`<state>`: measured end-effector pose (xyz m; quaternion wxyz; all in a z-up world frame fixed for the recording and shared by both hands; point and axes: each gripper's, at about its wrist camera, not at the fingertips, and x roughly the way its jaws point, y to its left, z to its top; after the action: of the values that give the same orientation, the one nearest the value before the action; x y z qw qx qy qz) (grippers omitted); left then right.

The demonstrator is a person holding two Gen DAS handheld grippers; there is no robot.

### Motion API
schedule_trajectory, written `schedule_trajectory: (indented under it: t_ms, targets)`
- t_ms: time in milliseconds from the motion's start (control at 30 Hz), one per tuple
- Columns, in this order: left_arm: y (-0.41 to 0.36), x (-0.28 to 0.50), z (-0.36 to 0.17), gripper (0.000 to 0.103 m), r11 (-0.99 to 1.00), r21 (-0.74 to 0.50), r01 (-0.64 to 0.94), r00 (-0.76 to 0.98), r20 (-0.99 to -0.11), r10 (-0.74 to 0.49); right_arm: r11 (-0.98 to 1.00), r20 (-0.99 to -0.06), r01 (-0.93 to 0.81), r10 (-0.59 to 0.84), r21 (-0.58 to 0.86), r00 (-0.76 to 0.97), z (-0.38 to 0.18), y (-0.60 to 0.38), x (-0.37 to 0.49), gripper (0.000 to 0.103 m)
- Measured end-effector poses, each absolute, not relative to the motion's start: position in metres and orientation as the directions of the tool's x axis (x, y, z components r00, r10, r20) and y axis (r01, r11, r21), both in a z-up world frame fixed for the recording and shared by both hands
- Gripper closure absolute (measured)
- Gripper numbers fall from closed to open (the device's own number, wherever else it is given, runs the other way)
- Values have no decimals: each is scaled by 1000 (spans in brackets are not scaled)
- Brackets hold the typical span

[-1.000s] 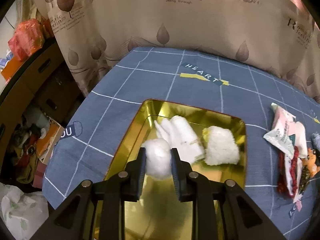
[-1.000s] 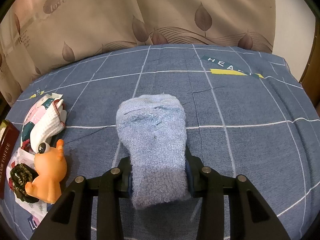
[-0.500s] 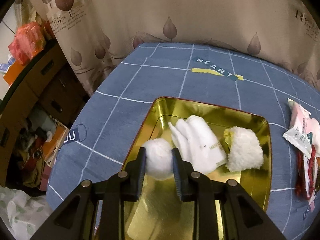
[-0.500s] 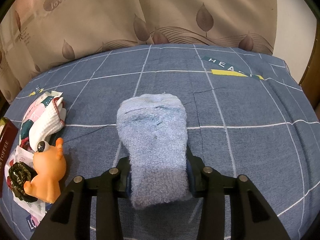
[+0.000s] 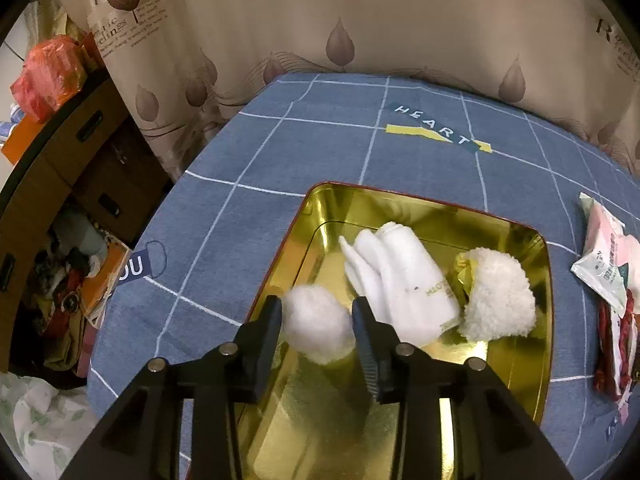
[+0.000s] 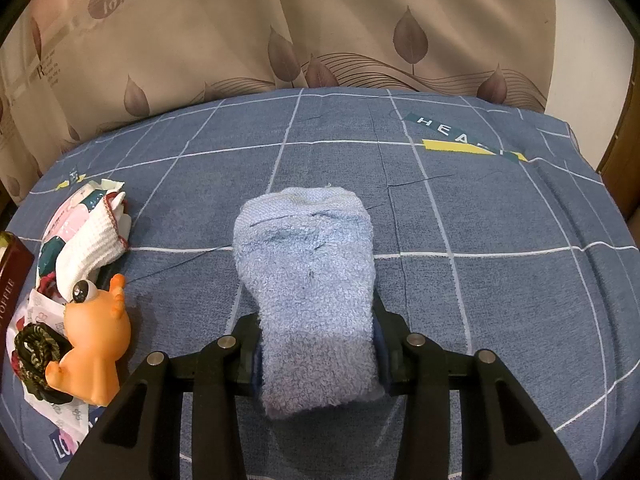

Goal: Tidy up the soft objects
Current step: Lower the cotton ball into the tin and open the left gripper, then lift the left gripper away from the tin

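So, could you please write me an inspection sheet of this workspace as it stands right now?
Surface: blue grid-patterned cloth over the table.
Job's things: gold tray holds a folded white cloth and a fluffy cream piece; white cotton ball over the tray; blue towel.
Clutter: orange toy, white knit cloth, packets, dark band.
Grippers: left gripper jaws opening around the cotton ball, a gap showing at one pad; right gripper clamped on the towel.
Cables: nothing seen.
Surroundings: leaf-print curtain, cluttered shelves.

Both wrist views — steep, close — share the blue cloth (image 5: 328, 148).
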<state>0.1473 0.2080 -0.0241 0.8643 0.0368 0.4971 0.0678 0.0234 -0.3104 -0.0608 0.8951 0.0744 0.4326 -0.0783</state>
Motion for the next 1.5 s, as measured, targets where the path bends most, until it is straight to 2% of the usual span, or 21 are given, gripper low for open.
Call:
schedule_trajectory:
  t_ms: [167, 400, 767, 1000, 1233, 1500]
  targets:
    - [208, 146, -17, 61, 990, 119, -69, 512, -848, 138, 978, -788, 202, -83, 54, 611, -61, -308, 24, 62]
    - [206, 132, -6, 61, 991, 111, -68, 540, -832, 130, 979, -790, 201, -97, 34, 606, -61, -306, 25, 62]
    - [214, 64, 15, 58, 985, 118, -125, 617, -769, 170, 979, -791, 202, -104, 25, 603, -61, -304, 26, 62]
    - [232, 27, 12, 58, 982, 64, -177, 621, -766, 162, 979, -790, 201, -105, 23, 604, -61, -304, 26, 62]
    - [255, 5, 6, 58, 961, 37, -275, 619, -758, 206, 975, -786, 217, -106, 37, 610, -60, -308, 23, 74]
    - [274, 0, -6, 57, 938, 20, -345, 602, -762, 238, 972, -774, 235, -124, 32, 621, -53, -306, 19, 76]
